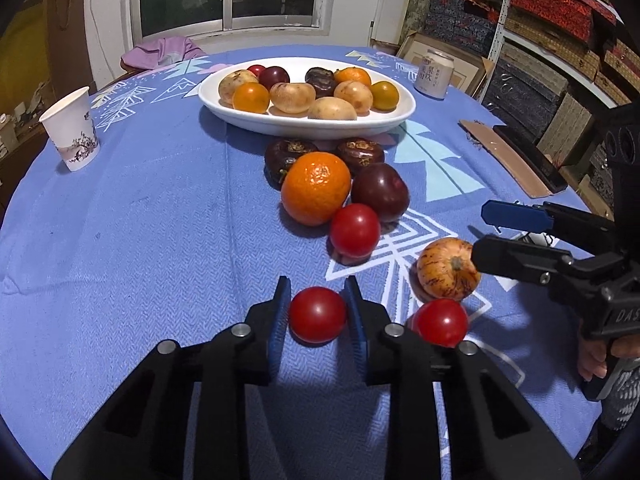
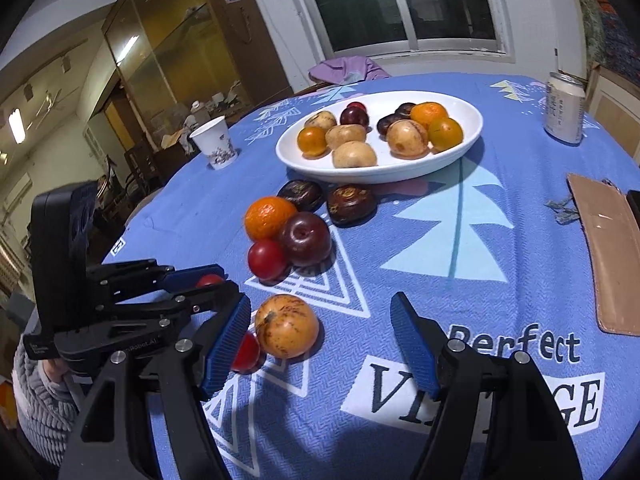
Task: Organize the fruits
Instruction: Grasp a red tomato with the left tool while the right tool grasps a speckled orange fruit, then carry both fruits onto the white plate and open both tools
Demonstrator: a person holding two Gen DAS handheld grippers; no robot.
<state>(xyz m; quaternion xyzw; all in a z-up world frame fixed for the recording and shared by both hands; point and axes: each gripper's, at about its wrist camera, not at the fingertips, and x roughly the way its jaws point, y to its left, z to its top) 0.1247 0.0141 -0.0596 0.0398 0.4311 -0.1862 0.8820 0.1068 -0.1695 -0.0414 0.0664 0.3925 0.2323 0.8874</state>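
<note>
**Left-wrist view: a tomato pinched, the plate straight ahead**

Left-wrist view first, and we read everything from the white plate (image 1: 308, 126). Far to its left stands a paper cup (image 1: 72, 130). On the near side of the plate lies a loose cluster: two dark fruits, an orange (image 1: 316, 188), a plum (image 1: 380, 192) and a red tomato (image 1: 355, 230). Nearer still, our left gripper (image 1: 318, 314) has its blue pads pressed on either side of a second tomato (image 1: 317, 314), which sits on the blue cloth (image 1: 140, 240). We judge the plate lies dead ahead along the fingers, beyond the cluster, so the carry must go up and over those fruits. To the right, our right gripper (image 2: 322, 346) hangs with jaws wide and empty, a speckled yellow fruit (image 2: 287, 326) just inside its left pad, and a third tomato (image 2: 245, 352) beside it.
</note>
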